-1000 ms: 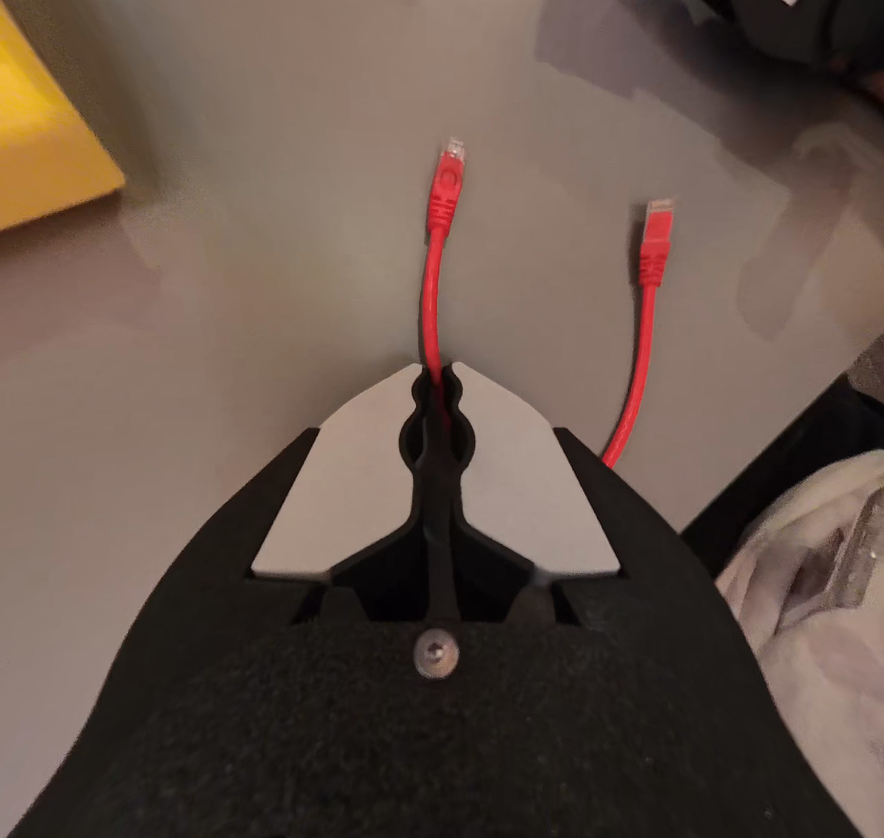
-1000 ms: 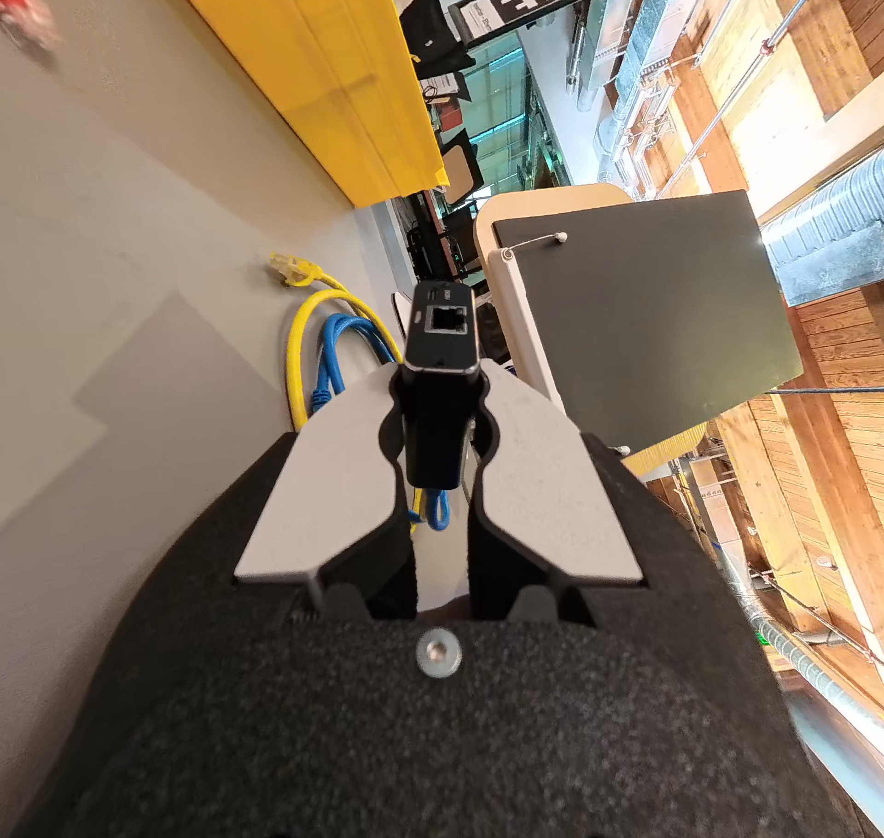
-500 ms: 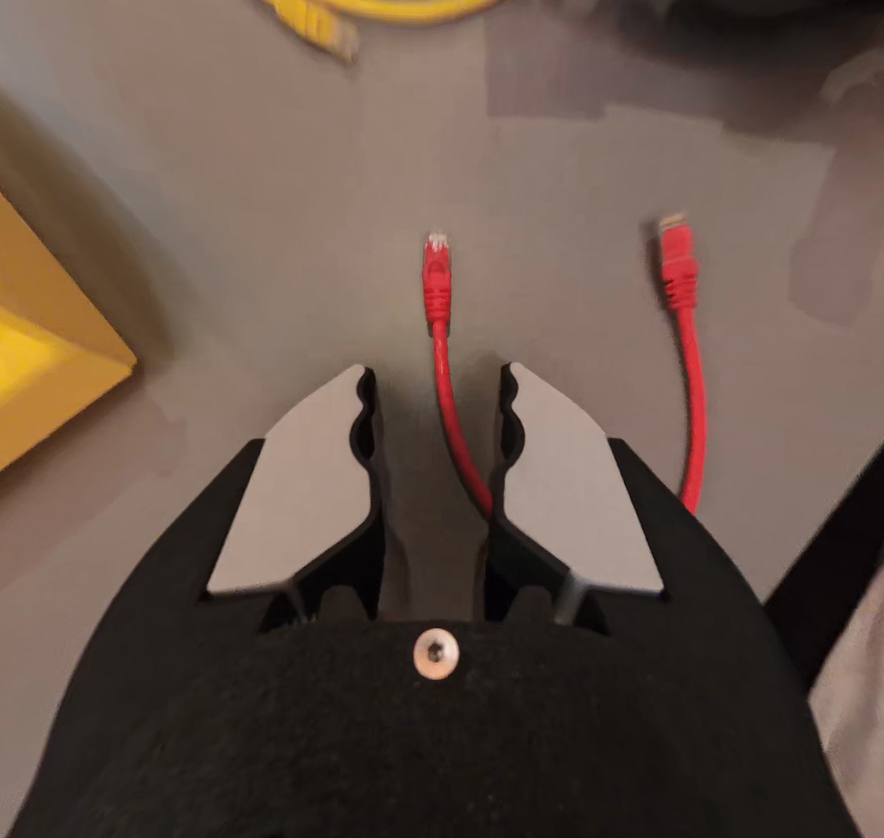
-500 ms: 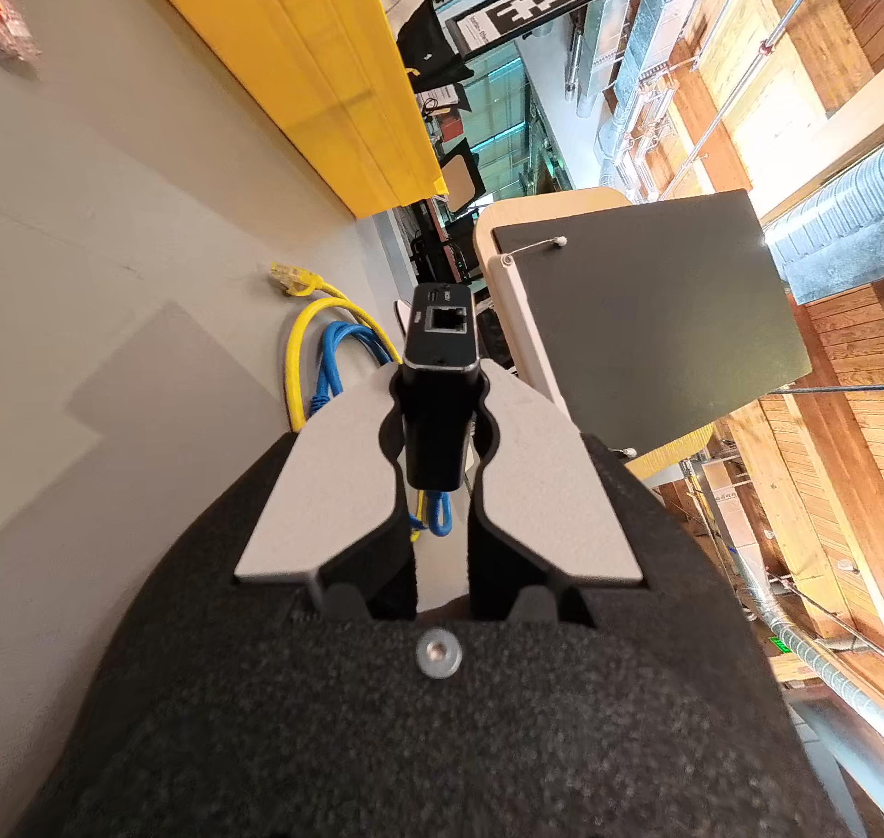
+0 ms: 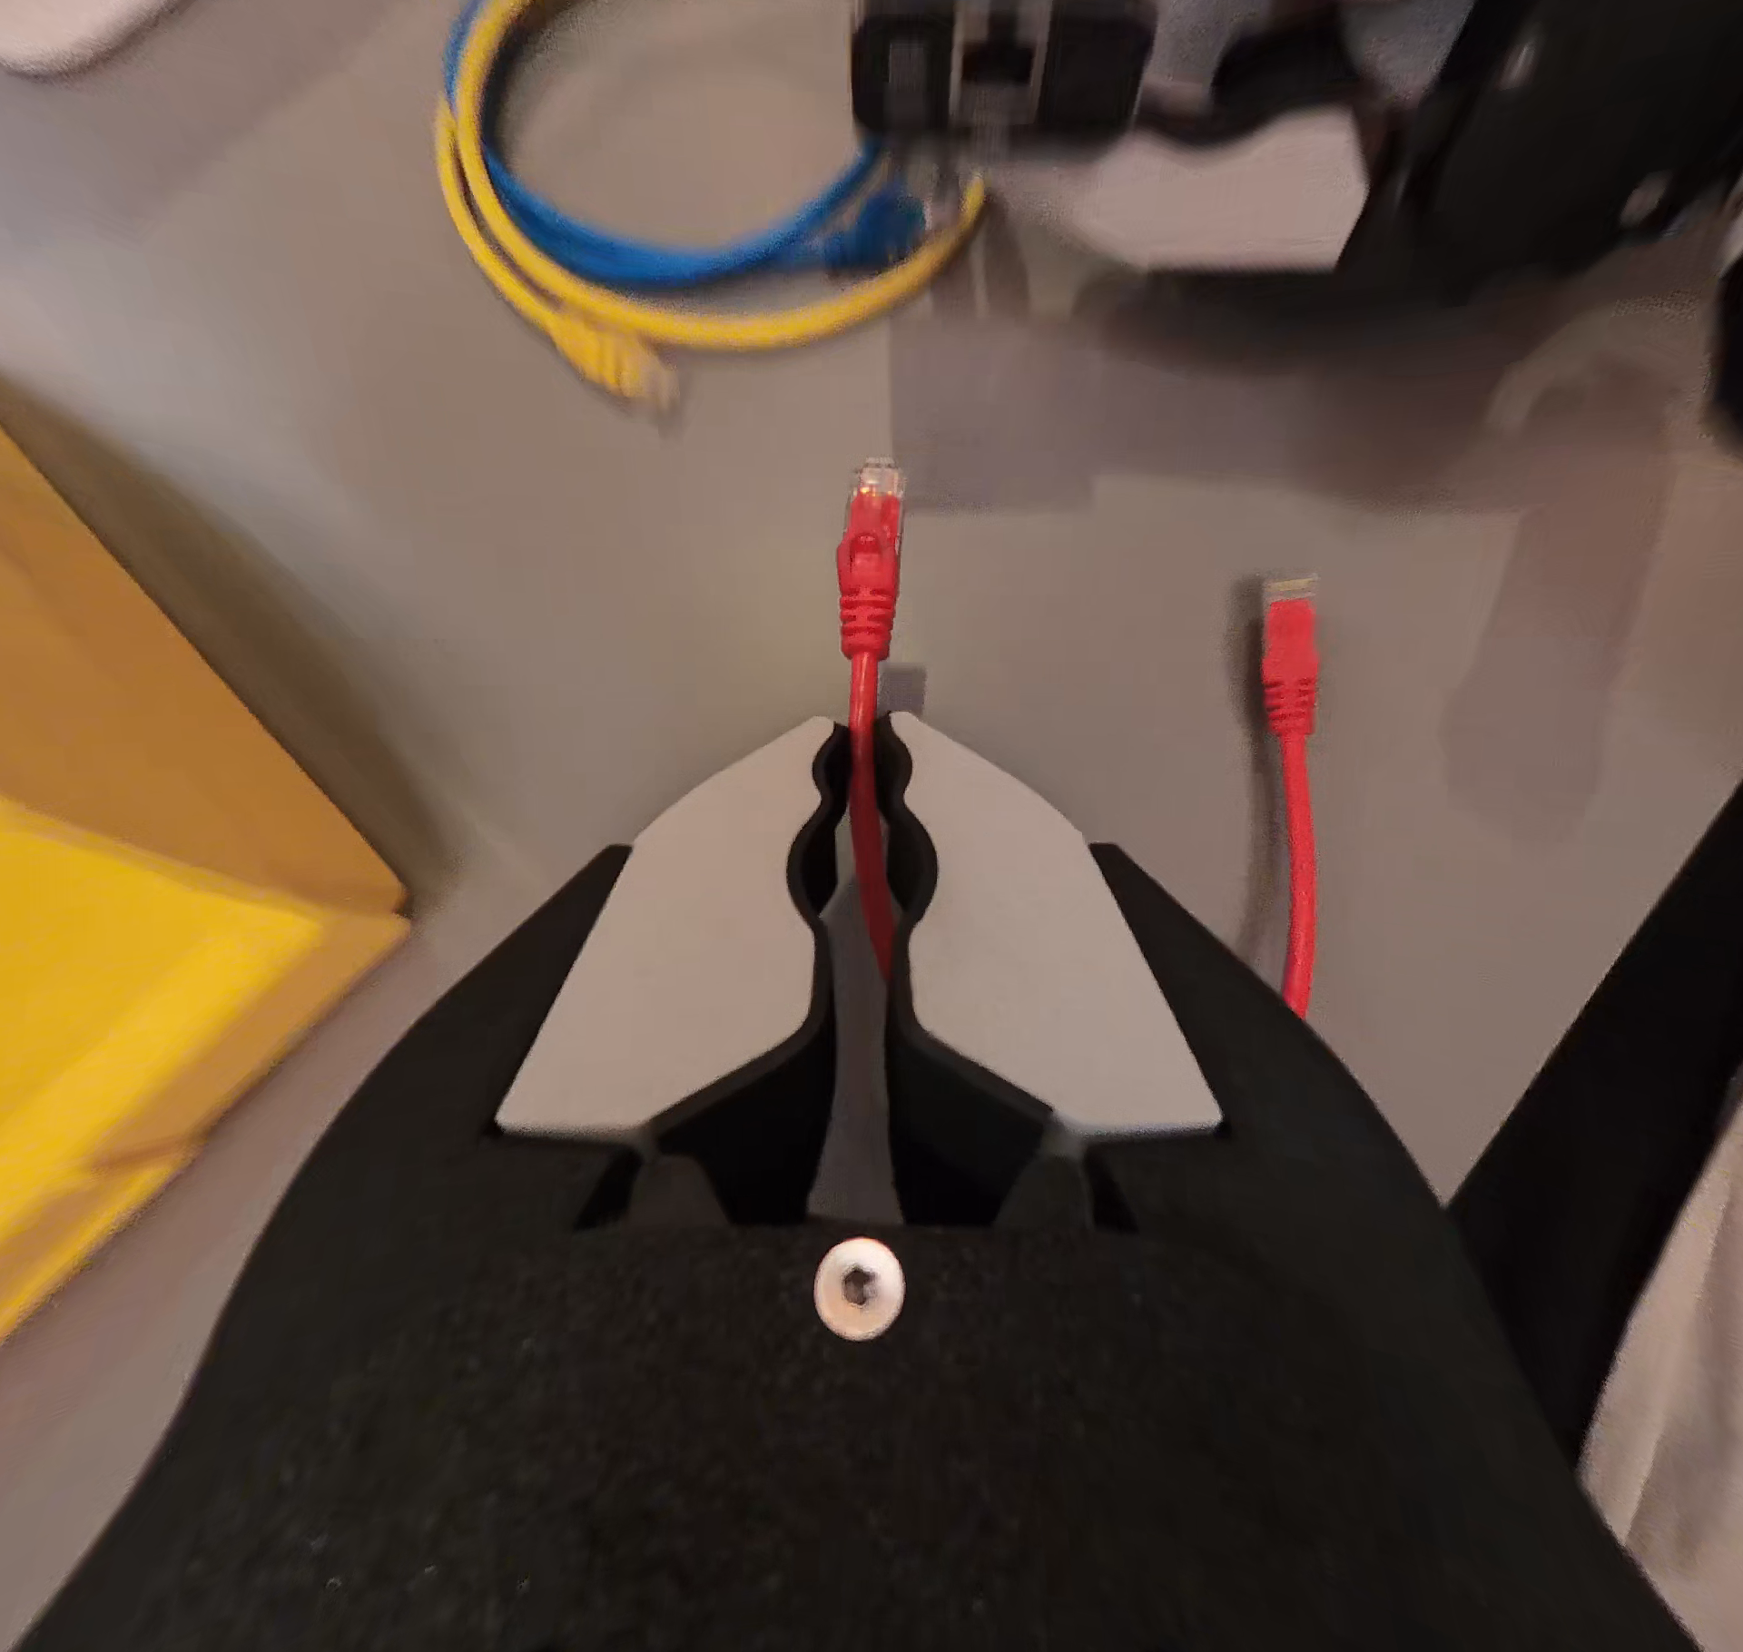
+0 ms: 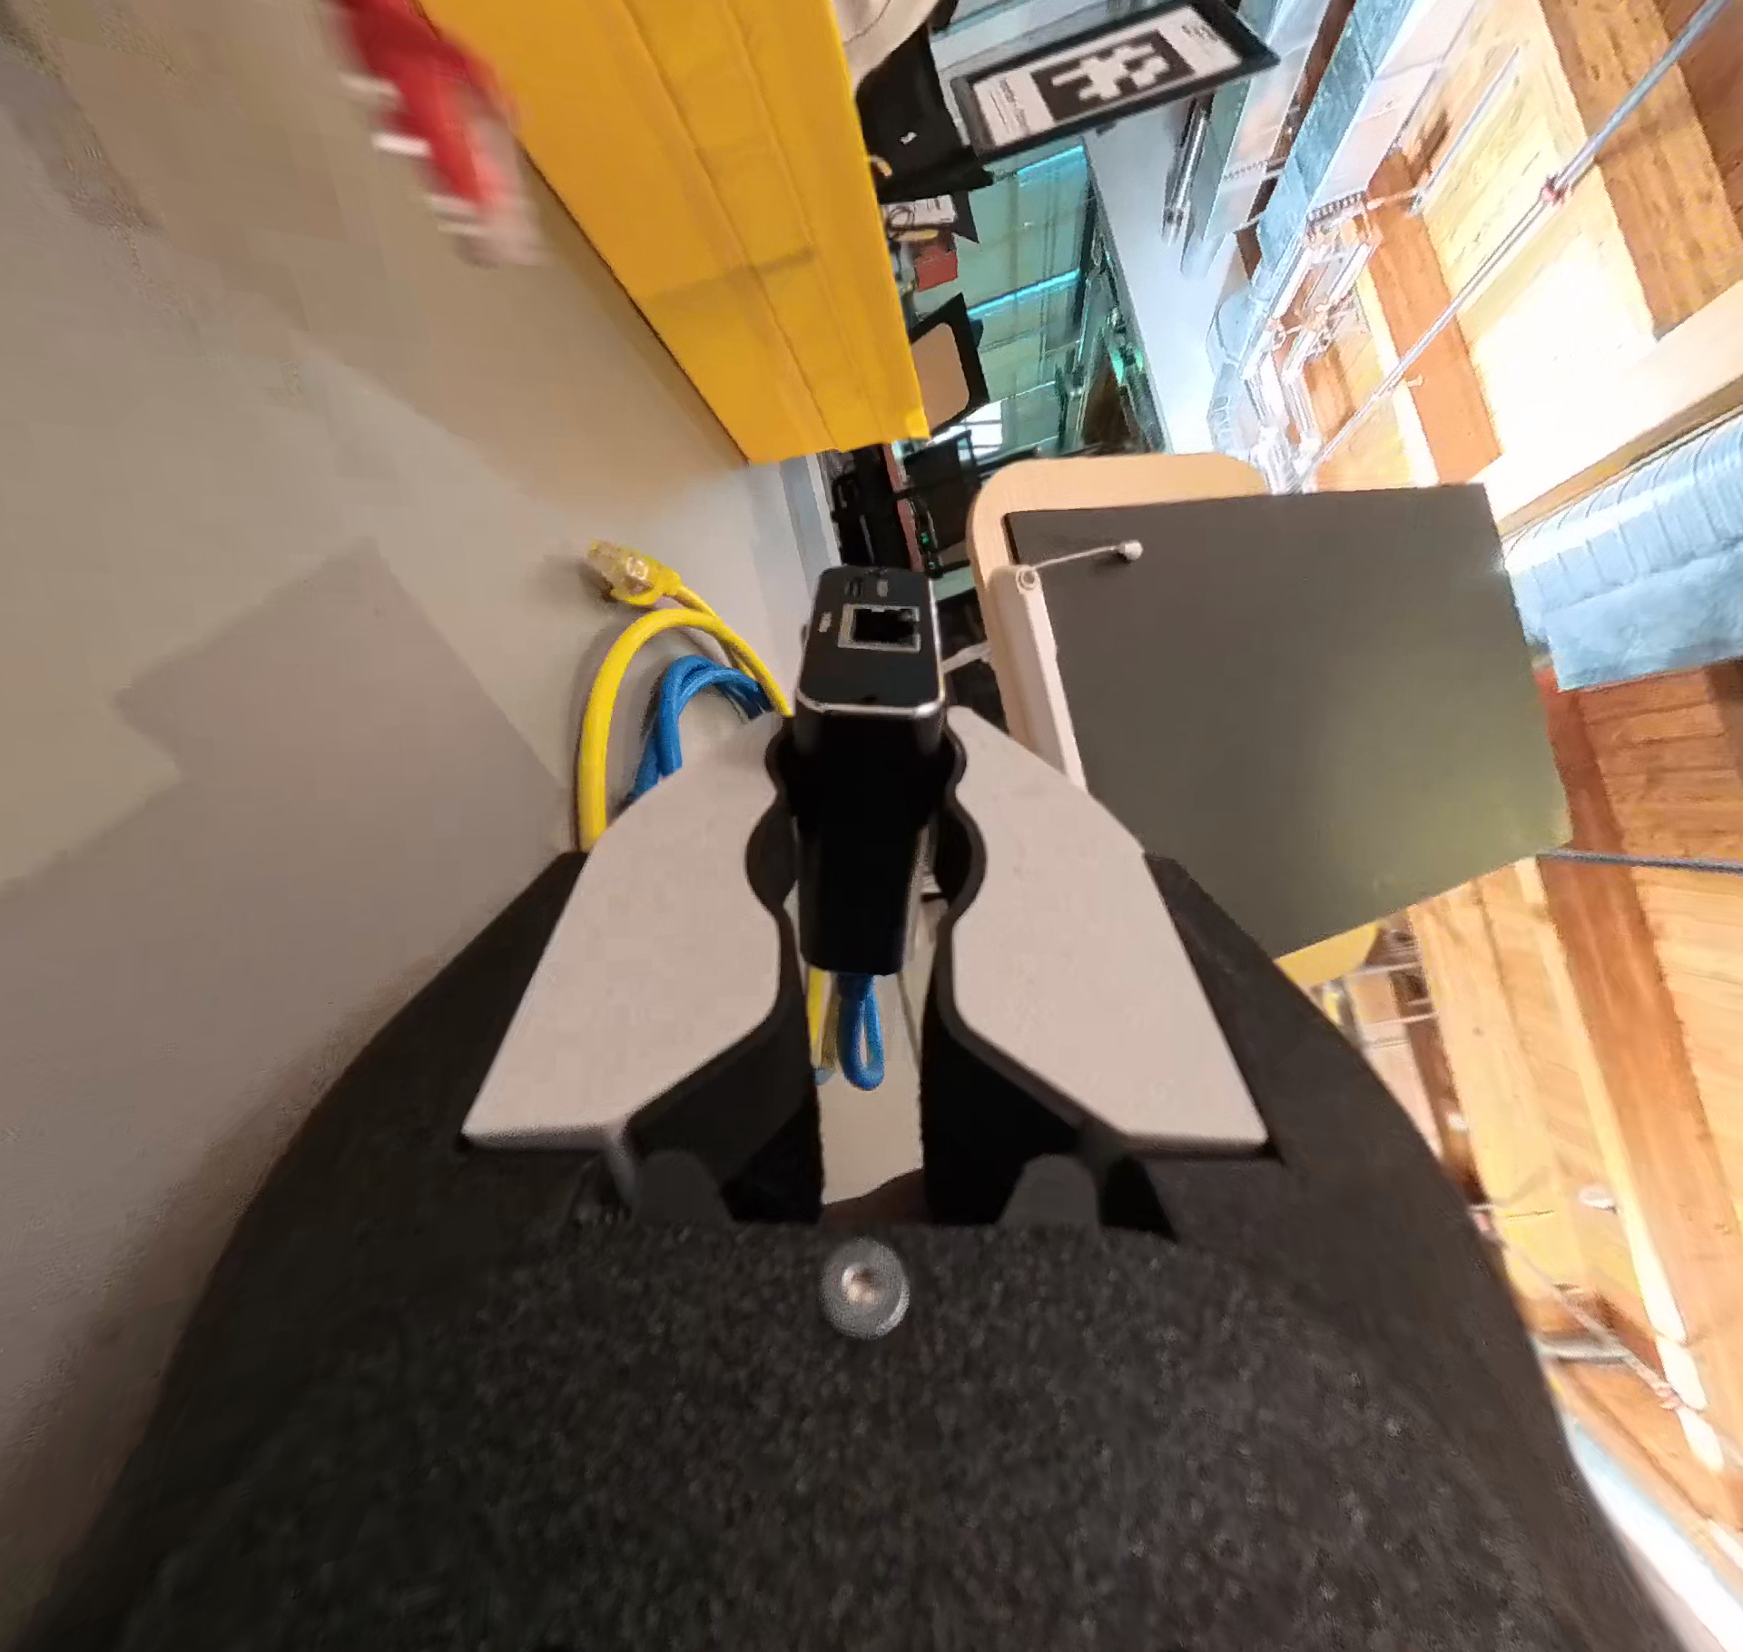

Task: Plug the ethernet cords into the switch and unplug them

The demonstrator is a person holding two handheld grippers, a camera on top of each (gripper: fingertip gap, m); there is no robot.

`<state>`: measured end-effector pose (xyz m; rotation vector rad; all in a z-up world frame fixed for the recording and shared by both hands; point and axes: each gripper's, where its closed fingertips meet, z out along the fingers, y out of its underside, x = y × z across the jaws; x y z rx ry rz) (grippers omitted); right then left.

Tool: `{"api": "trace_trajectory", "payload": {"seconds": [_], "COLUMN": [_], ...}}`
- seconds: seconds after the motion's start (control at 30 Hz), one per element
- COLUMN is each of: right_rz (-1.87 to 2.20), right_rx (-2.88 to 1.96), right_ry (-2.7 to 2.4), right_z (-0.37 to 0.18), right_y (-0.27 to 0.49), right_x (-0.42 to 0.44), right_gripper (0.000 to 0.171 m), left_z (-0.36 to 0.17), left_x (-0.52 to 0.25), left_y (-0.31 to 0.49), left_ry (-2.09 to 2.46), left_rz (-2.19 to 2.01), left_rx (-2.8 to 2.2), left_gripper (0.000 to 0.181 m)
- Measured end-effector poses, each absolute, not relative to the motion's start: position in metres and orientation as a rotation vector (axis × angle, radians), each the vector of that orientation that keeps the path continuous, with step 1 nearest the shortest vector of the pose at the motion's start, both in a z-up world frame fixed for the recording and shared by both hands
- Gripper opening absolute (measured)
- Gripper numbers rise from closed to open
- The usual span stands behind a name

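Grey tabletop [image 5: 283, 494] is seen beneath both grippers, with a yellow bin [image 5: 141, 947] at 9 o'clock in the left wrist view. At the centre of that view the left gripper [image 5: 866, 739] is closed on a red cord [image 5: 872, 852], pinched at the fingertips just behind its plug [image 5: 870, 569], which points to 12 o'clock. The cord's other plug [image 5: 1287, 645] is seen at 3 o'clock, well apart, resting on the table. At 11 o'clock a yellow cord [image 5: 604, 324] and a blue cord [image 5: 660, 239] are coiled together. At 1 o'clock the switch [image 5: 1000, 60] is shown blurred, held off the table by the right gripper [image 5: 1226, 107]. In the right wrist view the right gripper [image 6: 866, 739] is clamped on the black switch [image 6: 863, 815], whose open port [image 6: 882, 628] faces 12 o'clock. The yellow and blue coils are visible at 10 o'clock of the switch, and a red blur [image 6: 424, 98] is caught at 11 o'clock near the frame edge.
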<state>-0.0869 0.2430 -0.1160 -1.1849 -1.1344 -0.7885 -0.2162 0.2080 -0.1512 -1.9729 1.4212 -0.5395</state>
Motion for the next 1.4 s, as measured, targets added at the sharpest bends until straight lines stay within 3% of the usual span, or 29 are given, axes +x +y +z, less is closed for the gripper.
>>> {"api": "trace_trajectory", "payload": {"seconds": [0.03, 0.2, 0.97, 1.4], "right_rz": [-0.827, -0.904, -0.948, -0.830], "right_rx": [-1.175, -1.189, -1.195, -1.109], "right_ry": [-1.150, -1.181, -1.224, -1.212], "right_z": [-0.117, -0.120, -0.113, -0.105], "right_y": [0.242, 0.238, 0.229, 0.223], "right_x": [-0.089, -0.095, -0.122, -0.127], "right_gripper": [0.025, 0.025, 0.024, 0.024], "left_z": [-0.138, -0.109, -0.115, -0.110], "left_x": [-0.211, -0.192, -0.189, -0.172], "left_y": [0.211, 0.209, 0.198, 0.187], "left_ry": [1.431, 1.505, 1.549, 1.459], "left_rz": [-0.519, -0.518, -0.551, -0.864], "left_rx": [-1.946, -1.882, -1.913, -1.858], "left_gripper": [0.004, 0.004, 0.004, 0.006]}}
